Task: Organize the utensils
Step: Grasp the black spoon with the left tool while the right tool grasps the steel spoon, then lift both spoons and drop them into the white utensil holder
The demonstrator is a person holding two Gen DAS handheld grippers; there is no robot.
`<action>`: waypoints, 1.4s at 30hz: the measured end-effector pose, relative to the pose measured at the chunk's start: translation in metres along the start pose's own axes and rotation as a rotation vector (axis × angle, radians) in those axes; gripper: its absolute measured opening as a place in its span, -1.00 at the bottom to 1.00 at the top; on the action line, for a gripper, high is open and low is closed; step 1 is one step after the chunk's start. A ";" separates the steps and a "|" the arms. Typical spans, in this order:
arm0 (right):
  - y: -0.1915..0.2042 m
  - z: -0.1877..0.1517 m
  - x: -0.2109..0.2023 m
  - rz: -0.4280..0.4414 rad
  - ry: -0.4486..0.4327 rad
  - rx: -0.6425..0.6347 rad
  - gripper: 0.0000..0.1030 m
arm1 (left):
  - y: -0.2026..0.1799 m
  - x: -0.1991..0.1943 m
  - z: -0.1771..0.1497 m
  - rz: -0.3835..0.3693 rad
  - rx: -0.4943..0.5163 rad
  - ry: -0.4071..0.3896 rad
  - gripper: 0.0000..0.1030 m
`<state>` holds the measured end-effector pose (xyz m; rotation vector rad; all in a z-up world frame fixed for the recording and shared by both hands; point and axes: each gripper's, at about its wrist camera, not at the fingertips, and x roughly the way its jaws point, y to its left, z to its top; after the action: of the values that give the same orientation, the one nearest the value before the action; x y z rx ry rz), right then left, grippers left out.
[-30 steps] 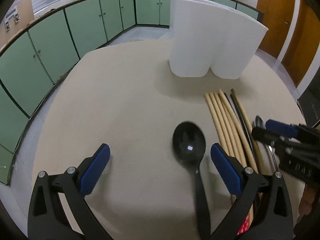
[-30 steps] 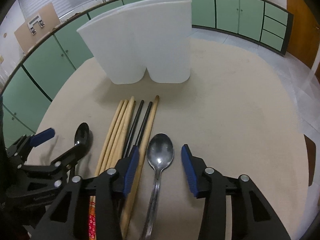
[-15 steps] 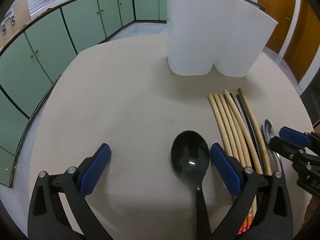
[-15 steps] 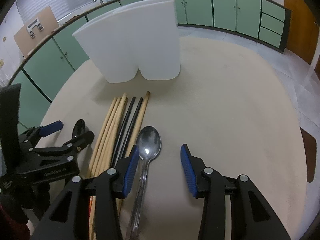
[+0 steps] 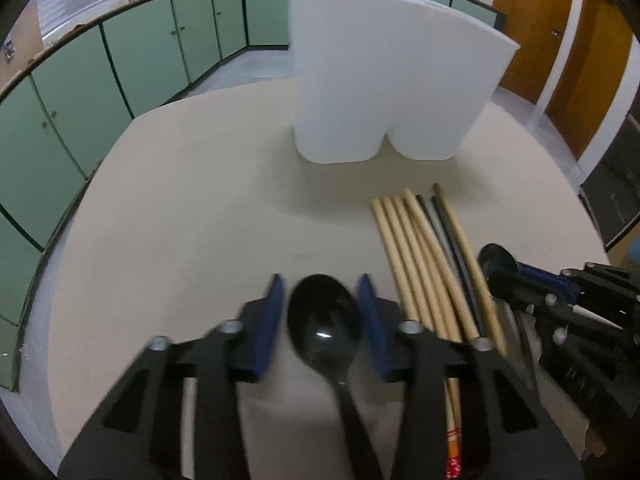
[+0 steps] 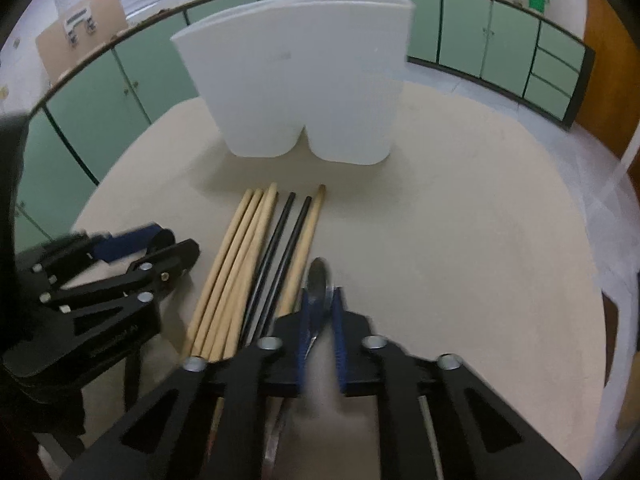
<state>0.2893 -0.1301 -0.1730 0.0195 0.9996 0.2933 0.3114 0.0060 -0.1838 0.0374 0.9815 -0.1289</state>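
Observation:
My left gripper [image 5: 322, 312] has closed around the bowl of a black plastic spoon [image 5: 324, 324] that lies on the beige round table [image 5: 180, 208]. My right gripper [image 6: 322, 312] is shut on a metal spoon [image 6: 318, 280], turned on its edge between the blue pads. Several wooden and black chopsticks [image 5: 424, 256] lie side by side between the two spoons; they also show in the right wrist view [image 6: 256, 256]. A white two-compartment utensil holder [image 5: 392, 80] stands upright beyond them, also in the right wrist view [image 6: 304, 80].
Green cabinets [image 5: 100, 72] curve around the room behind the table. Wooden doors [image 5: 560, 32] stand at the right. The table edge [image 5: 48, 248] runs close on the left.
Both grippers have closed from wide open: the left onto the black spoon's bowl, the right onto the metal spoon, which turned on its edge. Both moved slightly forward.

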 end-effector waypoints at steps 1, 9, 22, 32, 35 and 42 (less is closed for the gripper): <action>-0.004 0.000 -0.002 0.022 -0.002 0.020 -0.92 | 0.000 0.000 0.000 -0.002 0.000 0.000 -0.34; -0.017 -0.009 -0.017 0.063 -0.050 0.031 -0.93 | 0.007 -0.014 -0.009 -0.043 -0.011 -0.075 -0.34; -0.023 -0.010 -0.012 -0.006 -0.015 0.038 -0.16 | 0.003 0.001 -0.011 -0.030 0.005 -0.041 -0.35; -0.018 -0.007 0.001 -0.057 0.016 -0.022 -0.47 | 0.003 -0.003 -0.016 -0.038 -0.010 -0.056 -0.35; -0.025 -0.008 -0.015 0.000 -0.043 0.010 -0.47 | 0.004 -0.014 -0.018 -0.048 -0.016 -0.100 -0.35; -0.050 -0.002 -0.068 0.346 -0.212 0.119 -0.47 | 0.006 -0.061 -0.015 -0.057 -0.012 -0.297 -0.35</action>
<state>0.2655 -0.1956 -0.1253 0.3280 0.7988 0.5365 0.2661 0.0186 -0.1416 -0.0202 0.6867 -0.1760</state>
